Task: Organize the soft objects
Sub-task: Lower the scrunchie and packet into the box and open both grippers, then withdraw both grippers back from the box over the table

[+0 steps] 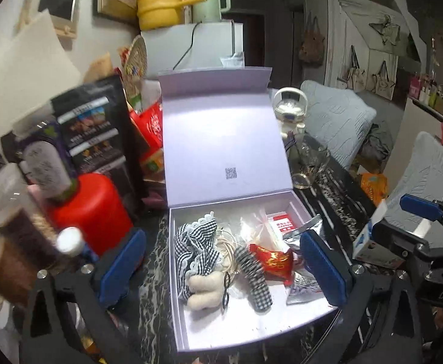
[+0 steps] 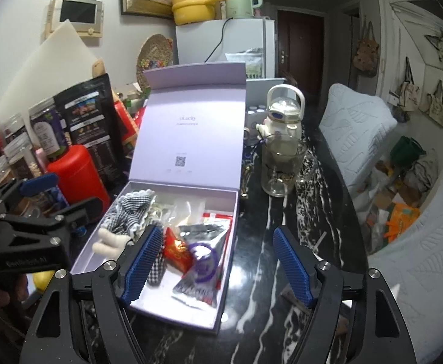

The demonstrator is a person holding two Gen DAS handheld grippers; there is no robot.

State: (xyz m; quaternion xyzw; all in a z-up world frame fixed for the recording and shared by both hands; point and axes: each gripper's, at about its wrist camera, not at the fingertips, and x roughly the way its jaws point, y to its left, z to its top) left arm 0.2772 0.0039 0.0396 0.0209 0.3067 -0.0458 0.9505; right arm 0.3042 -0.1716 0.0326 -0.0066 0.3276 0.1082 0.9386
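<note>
An open lilac gift box (image 1: 182, 288) (image 2: 226, 276) lies on the black marbled table with its lid upright. In it lie a black-and-white gingham cloth (image 1: 195, 242) (image 2: 127, 212), a cream plush toy (image 1: 203, 288) (image 2: 107, 241), a checked strip (image 1: 256, 279), a red pouch (image 1: 274, 261) (image 2: 177, 251) and a silver foil packet (image 2: 203, 261). My left gripper (image 1: 224, 270) is open and empty, hovering over the box. My right gripper (image 2: 216, 261) is open and empty, over the box's right front part. The right gripper also shows at the right edge of the left wrist view (image 1: 418, 236).
A red canister (image 1: 91, 209) (image 2: 75, 176), jars and a black snack bag (image 1: 97, 127) crowd the table left of the box. A glass jug (image 2: 282, 166) and white teapot (image 2: 283, 115) stand behind right. Padded chairs (image 2: 357, 124) line the right side.
</note>
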